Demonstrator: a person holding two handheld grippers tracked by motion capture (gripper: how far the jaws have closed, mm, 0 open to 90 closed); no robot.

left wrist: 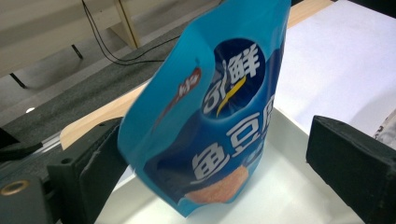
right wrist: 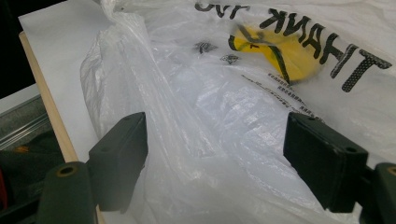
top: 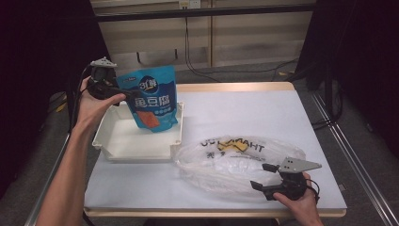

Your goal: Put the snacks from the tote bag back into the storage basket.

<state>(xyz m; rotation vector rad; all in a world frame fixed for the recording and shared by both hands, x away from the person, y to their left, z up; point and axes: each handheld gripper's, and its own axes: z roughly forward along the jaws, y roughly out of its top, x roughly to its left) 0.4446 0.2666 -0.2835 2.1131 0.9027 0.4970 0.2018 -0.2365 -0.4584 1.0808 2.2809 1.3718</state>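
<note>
Currently the blue pouch point(top: 153, 98) stands tilted in the white tray point(top: 107, 147) at the tabletop's point(top: 244, 113) left side. Left tool point(top: 109, 89) sits beside the pouch, jaws spread, one touching its edge, no clamp. Right tool point(top: 263, 176) rests wide open around the plastic bag point(top: 235, 160).

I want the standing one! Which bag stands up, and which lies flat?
The blue pouch stands up inside the white tray. The clear plastic bag lies flat on the table.
</note>
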